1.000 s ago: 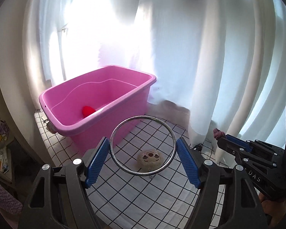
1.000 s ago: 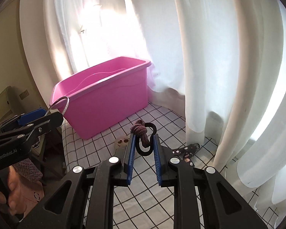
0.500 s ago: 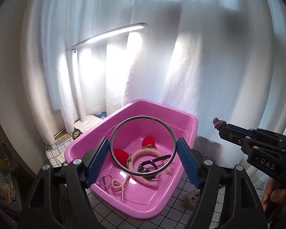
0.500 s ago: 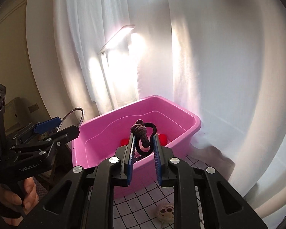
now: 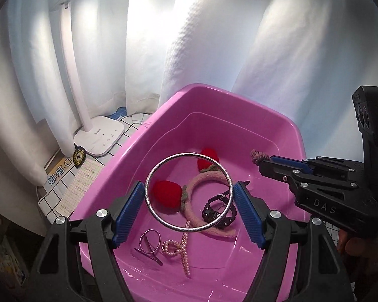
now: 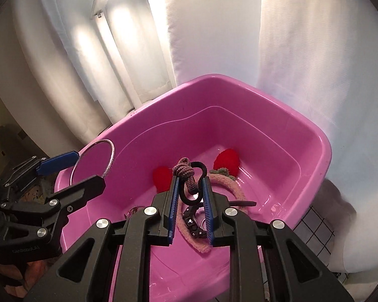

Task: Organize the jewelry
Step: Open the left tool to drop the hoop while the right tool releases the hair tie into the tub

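My left gripper point(image 5: 189, 201) is shut on a silver bangle point(image 5: 153, 206) and holds it above the pink bin point(image 5: 214, 95). My right gripper point(image 6: 190, 196) is shut on a mauve and black hair tie point(image 6: 186, 173), also above the bin point(image 6: 322, 141). In the bin lie a pink headband with red strawberries point(image 5: 166, 196), a black watch point(image 5: 211, 214), a pearl string point(image 5: 184, 249) and a small silver ring clip point(image 5: 148, 241). The right gripper shows at the right of the left wrist view point(image 5: 259, 159); the left gripper shows at the left of the right wrist view point(image 6: 73, 166).
A white desk lamp base point(image 5: 98, 136) stands left of the bin on a checked cloth point(image 5: 55, 198), with a paper card and a badge point(image 5: 78, 157) beside it. White curtains point(image 5: 214, 37) hang close behind the bin.
Both grippers have risen and moved forward from beside the bin to above it, tilting down. The bin's contents now show in full. The holds on the bangle and hair tie are unchanged.
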Available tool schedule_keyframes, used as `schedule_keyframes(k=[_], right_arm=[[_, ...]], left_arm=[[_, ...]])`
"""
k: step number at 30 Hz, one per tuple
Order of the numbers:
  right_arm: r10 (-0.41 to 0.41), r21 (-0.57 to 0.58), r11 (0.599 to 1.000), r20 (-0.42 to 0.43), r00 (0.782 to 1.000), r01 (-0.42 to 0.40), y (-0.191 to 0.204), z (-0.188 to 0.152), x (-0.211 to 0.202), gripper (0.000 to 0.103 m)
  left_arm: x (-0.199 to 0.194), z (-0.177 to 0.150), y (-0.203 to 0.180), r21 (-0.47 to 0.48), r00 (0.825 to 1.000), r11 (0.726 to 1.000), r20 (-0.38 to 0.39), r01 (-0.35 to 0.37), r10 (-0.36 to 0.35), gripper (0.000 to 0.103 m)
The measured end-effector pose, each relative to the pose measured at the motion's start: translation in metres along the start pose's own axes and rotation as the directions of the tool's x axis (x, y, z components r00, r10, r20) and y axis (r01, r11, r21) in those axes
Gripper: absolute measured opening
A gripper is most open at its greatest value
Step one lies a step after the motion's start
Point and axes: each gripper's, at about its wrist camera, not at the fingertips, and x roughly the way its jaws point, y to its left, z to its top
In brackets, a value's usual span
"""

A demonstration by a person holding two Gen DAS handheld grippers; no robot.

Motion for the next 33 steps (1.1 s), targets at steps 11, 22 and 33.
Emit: schedule_keyframes(k=[11,22,33], right_arm=[[-0.045,0.046,0.998,-0.084,0.995,0.049,-0.002,0.009,0.035,0.032],[-0.054,0.067,0.996,-0.085,0.995,0.060,0.000,0.006,0.036,0.051],[-0.070,0.044,0.996,-0.060,0.996,0.073,0.007,0.007,0.025,0.065]], left_arm=[[0.034,-0.004,0.013,0.007,0.992,1.000,-0.127,0.010,-0.009,0.072],[0.030,-0.007,0.020,-0.012,0.991,1.000,-0.133,0.014,-0.015,0.090],[0.014,-0.009,0.019,0.008,0.994,1.000,-0.107,-0.003,0.004,0.095]])
